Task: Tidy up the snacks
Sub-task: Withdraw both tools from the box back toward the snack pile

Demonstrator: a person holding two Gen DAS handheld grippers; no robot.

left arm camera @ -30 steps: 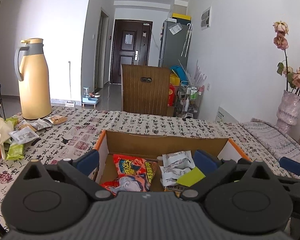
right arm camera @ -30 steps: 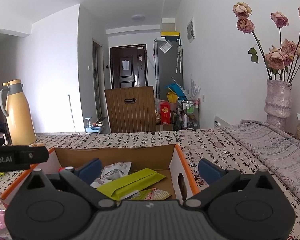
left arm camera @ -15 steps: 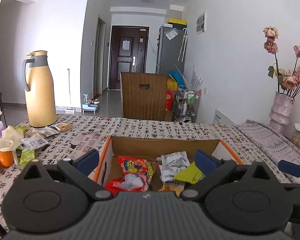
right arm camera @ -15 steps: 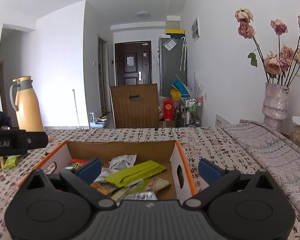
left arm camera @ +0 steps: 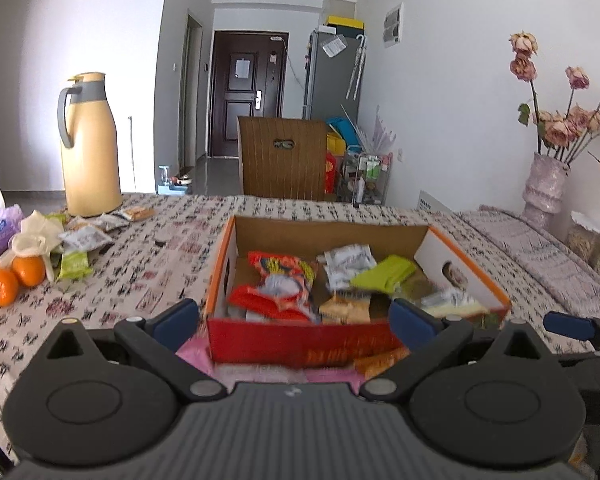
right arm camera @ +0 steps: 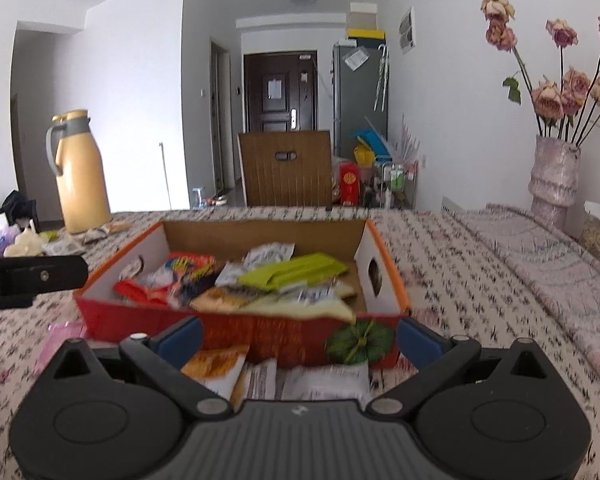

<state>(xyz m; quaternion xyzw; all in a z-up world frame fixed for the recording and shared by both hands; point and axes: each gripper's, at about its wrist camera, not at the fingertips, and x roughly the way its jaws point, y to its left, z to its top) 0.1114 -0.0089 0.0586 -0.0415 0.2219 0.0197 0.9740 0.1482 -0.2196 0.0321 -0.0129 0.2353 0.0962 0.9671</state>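
Oranges (left arm camera: 14,278) and loose snack packets (left arm camera: 86,236) sit far left on the patterned tablecloth (left arm camera: 140,280), clear only in the left wrist view, just beside a yellow thermos (left arm camera: 89,148); the right wrist view shows that corner small and partly hidden behind the other tool's black bar. At centre stands the open cardboard box (left arm camera: 460,256), holding a red snack bag (left arm camera: 278,284), a white packet (left arm camera: 346,264) and a lime-green packet (left arm camera: 384,276). The left gripper (left arm camera: 292,322) hangs released, jaws spread wide and holding nothing, in front of the box's red front wall. Only the right wrist view shows what lies at the near foot of the box: an orange packet (right arm camera: 216,364) and pale wrappers (right arm camera: 324,380) on the cloth, plus a green fruit picture on the front wall. The right gripper (right arm camera: 300,338) is likewise released and spread, above those wrappers. Right of the box the cloth lies bare up to a folded grey runner (right arm camera: 540,264), with a vase of dried roses (right arm camera: 554,176) at the far right edge.
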